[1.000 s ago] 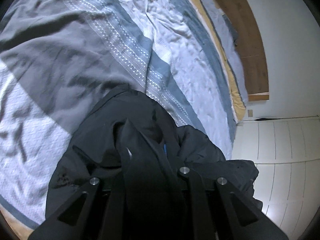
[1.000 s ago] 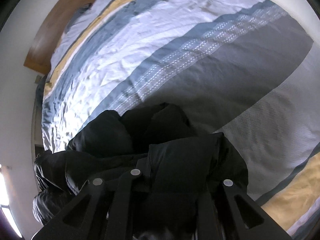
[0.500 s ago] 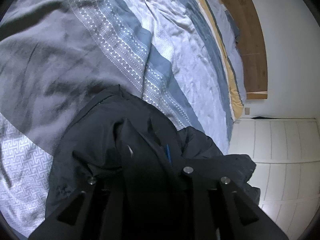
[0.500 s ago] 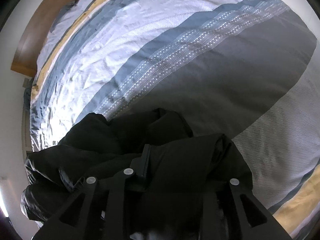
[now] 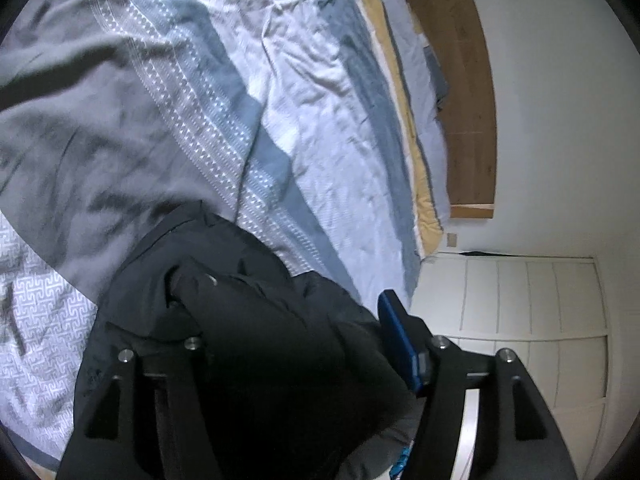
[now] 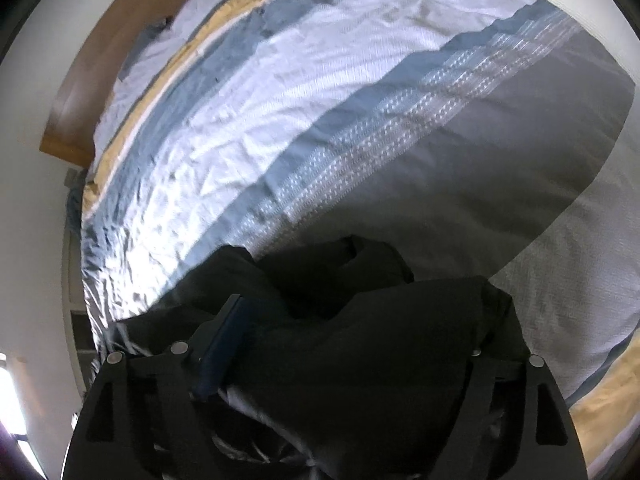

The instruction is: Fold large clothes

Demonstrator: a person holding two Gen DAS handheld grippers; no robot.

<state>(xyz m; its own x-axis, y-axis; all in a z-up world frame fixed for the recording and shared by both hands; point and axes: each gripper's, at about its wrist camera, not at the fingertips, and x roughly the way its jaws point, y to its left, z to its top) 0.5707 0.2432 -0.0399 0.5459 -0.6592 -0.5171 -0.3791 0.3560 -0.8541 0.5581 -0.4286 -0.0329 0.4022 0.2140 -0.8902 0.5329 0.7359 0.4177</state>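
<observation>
Both jaws, clamped on cloth a half-second earlier, now spread on left gripper (image 5: 296, 344) and right gripper (image 6: 332, 344); bulky black padded jacket (image 5: 248, 304) released, heaped on striped grey-blue bedspread (image 5: 304, 136); regrasp likely next.

left gripper (image 5: 296, 344) fingertips: lying buried under black jacket (image 5: 248, 320) | right gripper (image 6: 352, 344) right finger: sitting covered by cloth | jacket bottom: running off both frames | headboard (image 5: 464, 92): blurring
</observation>
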